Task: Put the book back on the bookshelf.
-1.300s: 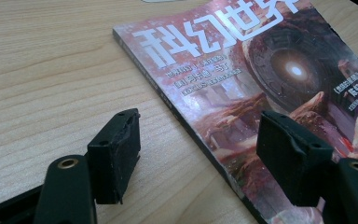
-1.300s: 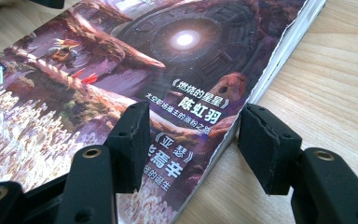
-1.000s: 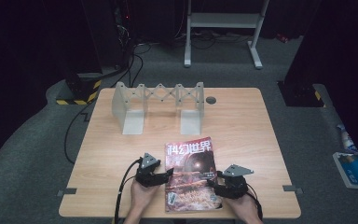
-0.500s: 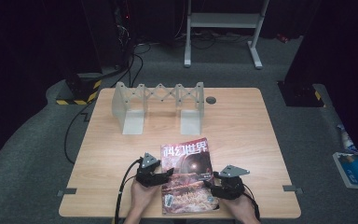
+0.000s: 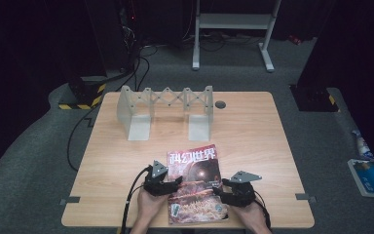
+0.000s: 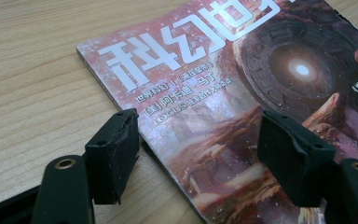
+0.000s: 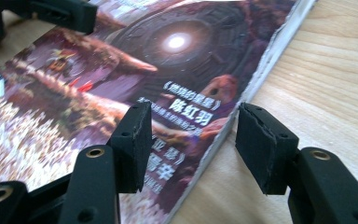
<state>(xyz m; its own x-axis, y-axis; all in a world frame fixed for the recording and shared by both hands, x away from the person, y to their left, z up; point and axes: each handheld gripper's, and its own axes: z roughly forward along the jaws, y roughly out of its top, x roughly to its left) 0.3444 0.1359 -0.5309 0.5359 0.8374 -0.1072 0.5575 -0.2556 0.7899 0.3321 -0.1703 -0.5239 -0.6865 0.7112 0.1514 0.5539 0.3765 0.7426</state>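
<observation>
My left gripper [image 5: 164, 181] straddles the magazine's [image 5: 196, 183] left edge, jaws wide apart, gripping nothing. My right gripper [image 5: 237, 190], jaws spread and having just closed slightly, straddles the right edge, pads not pressing. The magazine lies flat near the table's [image 5: 253, 131] front edge. Farther back stands a grey rack [image 5: 165, 111].

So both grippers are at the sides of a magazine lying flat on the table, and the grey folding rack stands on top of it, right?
Not quite. The grey folding rack stands apart from the magazine, farther back on the table, as the high view shows. The rest holds: the magazine lies flat, with the left gripper at one side edge and the right gripper at the other.
</observation>
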